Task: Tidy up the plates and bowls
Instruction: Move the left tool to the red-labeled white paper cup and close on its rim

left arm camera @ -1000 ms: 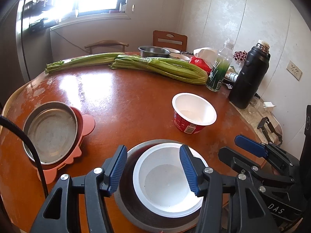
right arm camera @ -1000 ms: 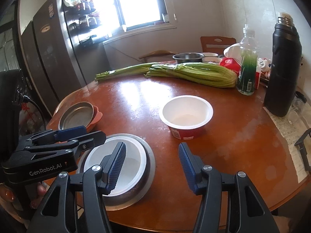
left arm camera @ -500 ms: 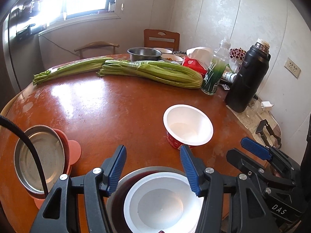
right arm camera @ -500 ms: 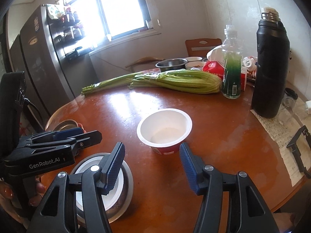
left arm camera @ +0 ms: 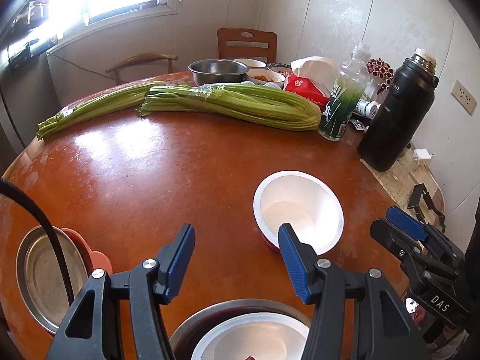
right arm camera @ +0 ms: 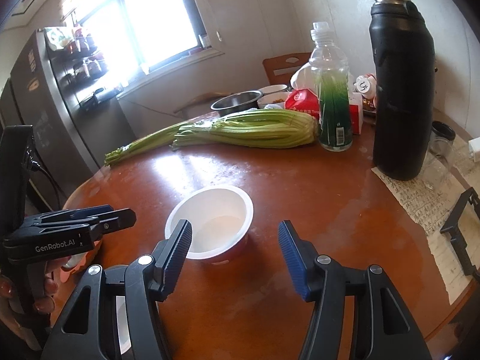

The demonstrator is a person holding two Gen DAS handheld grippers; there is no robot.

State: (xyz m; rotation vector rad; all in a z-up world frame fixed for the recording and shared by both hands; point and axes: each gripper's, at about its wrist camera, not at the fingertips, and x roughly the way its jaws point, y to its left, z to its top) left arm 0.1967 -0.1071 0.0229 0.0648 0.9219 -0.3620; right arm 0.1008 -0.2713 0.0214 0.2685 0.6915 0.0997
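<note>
A white bowl with a red outside (left arm camera: 298,210) stands on the round brown table (left arm camera: 150,174); it also shows in the right wrist view (right arm camera: 211,225). A second white bowl (left arm camera: 255,339) sits in a grey metal plate (left arm camera: 192,327) at the near edge. A metal plate (left arm camera: 45,273) lies on a pink plate (left arm camera: 96,258) at the left. My left gripper (left arm camera: 237,258) is open and empty, above the near bowl. My right gripper (right arm camera: 234,255) is open and empty, just short of the red-sided bowl.
Celery bunches (left arm camera: 228,105) lie across the far table. A green bottle (left arm camera: 342,102), a black flask (left arm camera: 396,114), a red packet (left arm camera: 303,90) and metal and white bowls (left arm camera: 217,70) stand at the back right. A paper sheet (right arm camera: 420,198) lies at the right edge.
Both grippers have drawn back and risen from the near bowl and plate. The right gripper has swung right, towards the red-sided bowl. Both stayed open.
</note>
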